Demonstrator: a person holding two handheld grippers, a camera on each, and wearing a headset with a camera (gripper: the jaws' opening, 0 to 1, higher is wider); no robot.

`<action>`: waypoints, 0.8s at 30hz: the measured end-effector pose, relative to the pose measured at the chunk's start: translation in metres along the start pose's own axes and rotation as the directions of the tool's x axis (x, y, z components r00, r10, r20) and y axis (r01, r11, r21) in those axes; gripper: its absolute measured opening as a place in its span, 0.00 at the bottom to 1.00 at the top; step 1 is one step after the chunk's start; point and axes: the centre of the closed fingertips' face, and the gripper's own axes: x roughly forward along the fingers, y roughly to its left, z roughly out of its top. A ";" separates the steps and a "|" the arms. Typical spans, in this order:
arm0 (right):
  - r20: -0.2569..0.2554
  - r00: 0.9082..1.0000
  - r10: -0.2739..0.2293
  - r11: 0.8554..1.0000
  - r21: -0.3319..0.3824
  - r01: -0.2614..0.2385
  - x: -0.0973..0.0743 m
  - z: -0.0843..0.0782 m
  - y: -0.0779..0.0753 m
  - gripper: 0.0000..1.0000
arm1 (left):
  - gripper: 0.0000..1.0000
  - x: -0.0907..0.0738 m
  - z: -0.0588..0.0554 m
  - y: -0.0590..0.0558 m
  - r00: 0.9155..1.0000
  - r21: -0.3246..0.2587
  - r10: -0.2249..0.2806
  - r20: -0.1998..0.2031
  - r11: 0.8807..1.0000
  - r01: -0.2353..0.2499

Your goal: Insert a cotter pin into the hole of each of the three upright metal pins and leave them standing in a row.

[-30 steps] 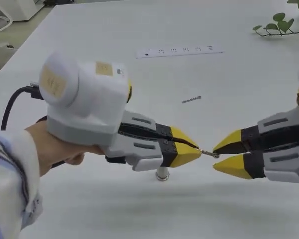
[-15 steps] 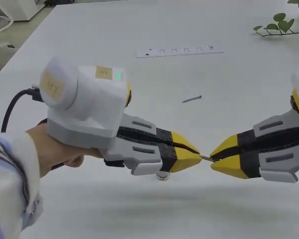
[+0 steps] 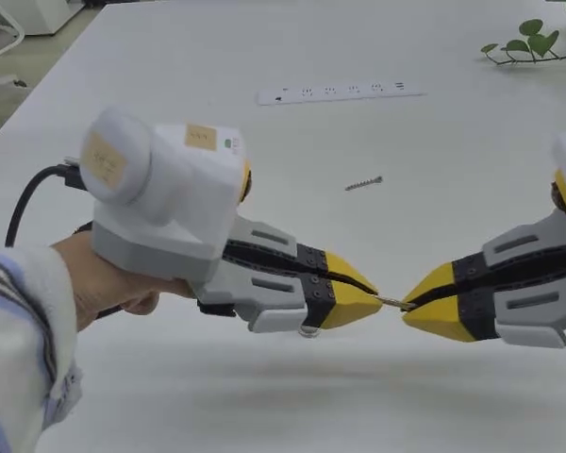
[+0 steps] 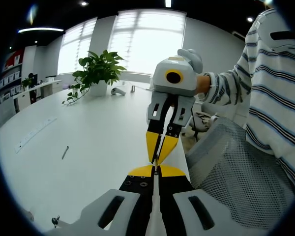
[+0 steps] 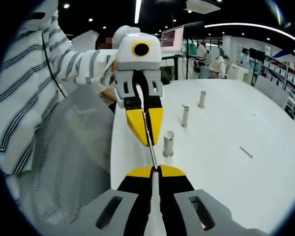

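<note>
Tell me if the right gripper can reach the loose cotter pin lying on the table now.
Probably not yet. Nothing blocks the way to the loose cotter pin, but the right gripper is shut on the held cotter pin, which the left gripper also grips.

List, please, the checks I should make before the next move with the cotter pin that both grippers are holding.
1. Grip of the left gripper on the cotter pin: ok, jaws shut on one end.
2. Grip of the right gripper: ok, jaws shut on the other end.
3. The nearest metal pin is upright: ok, it stands on the table.
4. Its hole is free and turned toward the cotter pin: cannot tell, too small.
5. Three pins in a row: ok, the middle pin and the far pin stand in line behind it.
6. The spare cotter pin is out of the way: ok, it lies apart on the table.
</note>
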 end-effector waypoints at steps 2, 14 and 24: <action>0.001 1.000 0.010 1.000 -0.003 -0.010 -0.002 0.001 0.001 0.05 | 0.00 0.001 -0.003 -0.001 1.000 0.005 -0.003 -0.014 1.000 0.004; -0.074 0.991 0.111 0.994 -0.009 -0.112 -0.003 -0.007 0.018 0.05 | 0.01 0.009 -0.016 -0.012 0.994 0.050 -0.070 -0.085 0.996 0.074; -0.076 0.987 0.142 0.989 0.042 -0.139 -0.004 -0.007 0.023 0.04 | 0.01 0.011 -0.024 -0.017 0.989 0.008 -0.102 -0.108 0.995 0.104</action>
